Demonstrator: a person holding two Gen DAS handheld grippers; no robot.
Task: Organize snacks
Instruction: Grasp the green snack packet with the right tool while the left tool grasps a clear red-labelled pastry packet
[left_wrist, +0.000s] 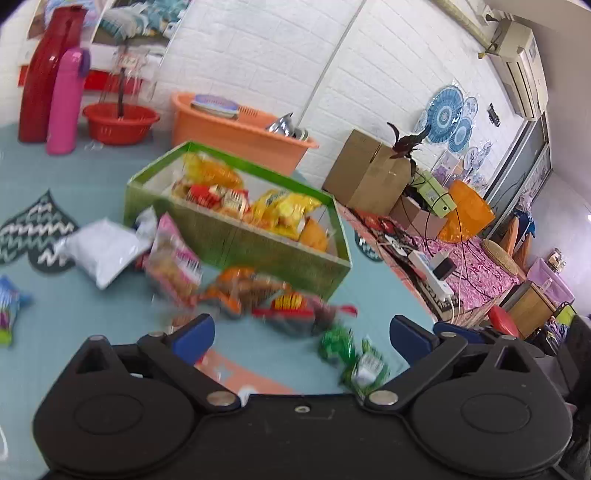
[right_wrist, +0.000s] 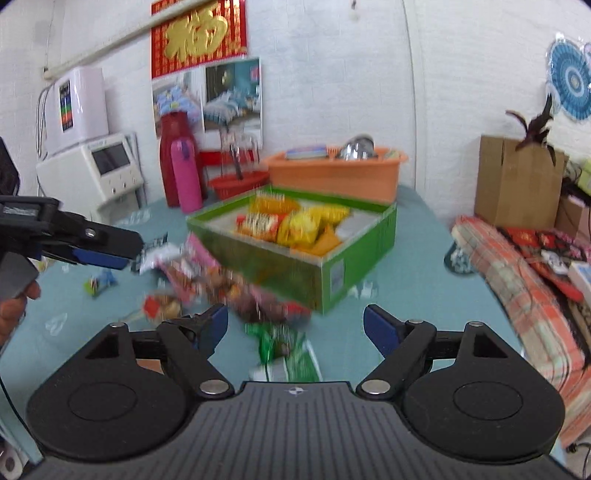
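A green cardboard box stands mid-table, filled with yellow, orange and red snack packets. Loose snacks lie in front of it: a white packet, a pink packet, red-orange packets and a green packet. My left gripper is open and empty, just short of the red-orange packets; it also shows at the left edge of the right wrist view as the left gripper. My right gripper is wide open over the green packet, holding nothing.
Behind the box are an orange basin, a red basket, a pink bottle and a red flask. A heart-shaped mat lies at left. Past the table's right edge are a brown carton and cables.
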